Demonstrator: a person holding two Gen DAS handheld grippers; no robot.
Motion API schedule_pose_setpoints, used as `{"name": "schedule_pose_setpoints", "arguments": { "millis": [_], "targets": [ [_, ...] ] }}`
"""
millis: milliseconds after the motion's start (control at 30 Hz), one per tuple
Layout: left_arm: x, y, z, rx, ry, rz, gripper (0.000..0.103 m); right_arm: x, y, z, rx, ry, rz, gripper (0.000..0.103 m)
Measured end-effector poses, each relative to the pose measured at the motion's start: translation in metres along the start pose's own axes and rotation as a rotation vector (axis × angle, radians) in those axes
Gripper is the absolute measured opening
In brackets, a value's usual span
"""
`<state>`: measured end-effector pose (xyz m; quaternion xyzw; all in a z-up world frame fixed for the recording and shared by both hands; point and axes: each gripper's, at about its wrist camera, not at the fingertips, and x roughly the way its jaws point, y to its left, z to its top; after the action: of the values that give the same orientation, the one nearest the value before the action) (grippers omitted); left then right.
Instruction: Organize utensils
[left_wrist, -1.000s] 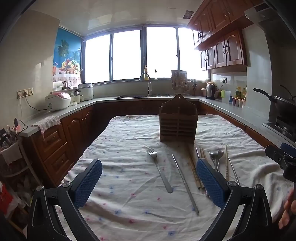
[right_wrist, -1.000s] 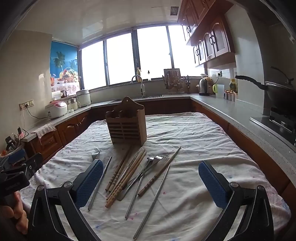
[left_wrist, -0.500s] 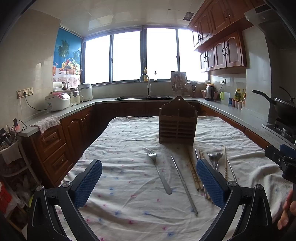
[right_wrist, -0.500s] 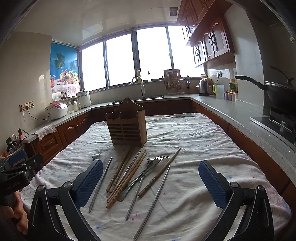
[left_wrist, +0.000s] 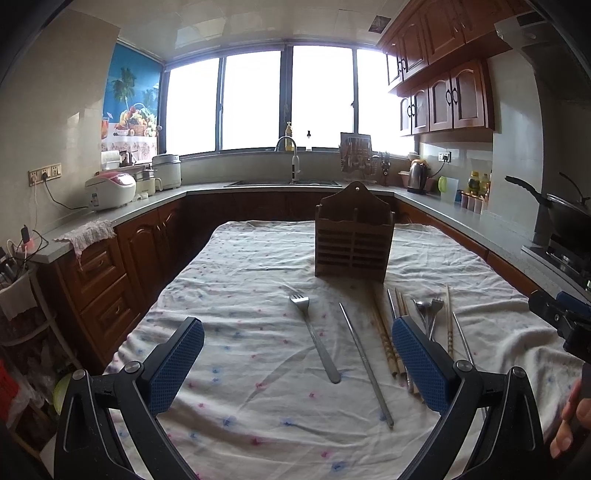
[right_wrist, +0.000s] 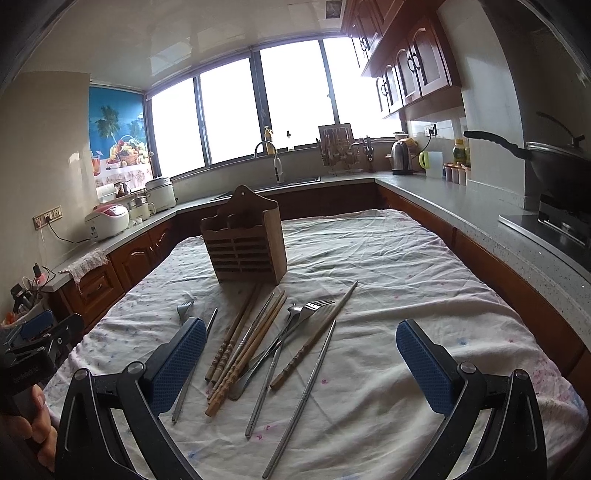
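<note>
So the whole setup sits on a table (right_wrist: 424, 266) draped in a white speckled cloth, and everything is easiest to place off the wooden utensil holder (right_wrist: 245, 240) standing upright mid-table. It's slotted on the front and looks empty from here, which I'd guess is the point: it's the destination, parked where both hands can reach it.

Just in front of the holder, on the near side, is the messy pile. A bundle of wooden chopsticks (right_wrist: 240, 347) fans out from its base toward the camera, some crossing each other. Right of those, still in front of the holder, a fork and spoon (right_wrist: 295, 317) lie overlapped with metal chopsticks (right_wrist: 303, 391) and one more wooden stick angled across. Off to the holder's front left, apart from the pile, there's a lone fork (left_wrist: 314, 332) and a single metal chopstick (left_wrist: 365, 362) beside it. Looks like they were just dumped loose so they can be sorted one at a time.

Grippers: the left gripper (left_wrist: 295, 365) has its blue pads spread wide, nothing between them, hovering above the cloth roughly over that lone fork. The right gripper (right_wrist: 301, 365) is equally wide apart and empty, sitting over the near end of the pile. Nothing is grabbed yet, so I'd say sorting hasn't started.
</note>
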<state>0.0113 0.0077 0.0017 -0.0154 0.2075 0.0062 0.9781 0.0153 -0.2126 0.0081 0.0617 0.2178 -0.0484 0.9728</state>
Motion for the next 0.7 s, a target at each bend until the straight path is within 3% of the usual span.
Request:
{"name": "schedule_pose_setpoints", "arguments": {
  "millis": [333, 467, 633, 700],
  "targets": [
    [0.056, 0.0, 0.029, -0.04, 0.163, -0.066, 0.1, 0.04, -0.026, 0.018, 0.102, 0.082, 0.013, 0.101],
    [0.087, -0.007, 0.043, -0.029, 0.23, -0.107, 0.092, 0.077, -0.041, 0.028, 0.16, 0.154, 0.018, 0.081],
    [0.131, -0.009, 0.054, -0.048, 0.332, -0.176, 0.065, 0.133, -0.058, 0.033, 0.209, 0.298, 0.021, 0.059],
    [0.15, -0.01, 0.058, -0.049, 0.384, -0.198, 0.06, 0.156, -0.064, 0.034, 0.241, 0.327, 0.043, 0.052]
  ]
}}
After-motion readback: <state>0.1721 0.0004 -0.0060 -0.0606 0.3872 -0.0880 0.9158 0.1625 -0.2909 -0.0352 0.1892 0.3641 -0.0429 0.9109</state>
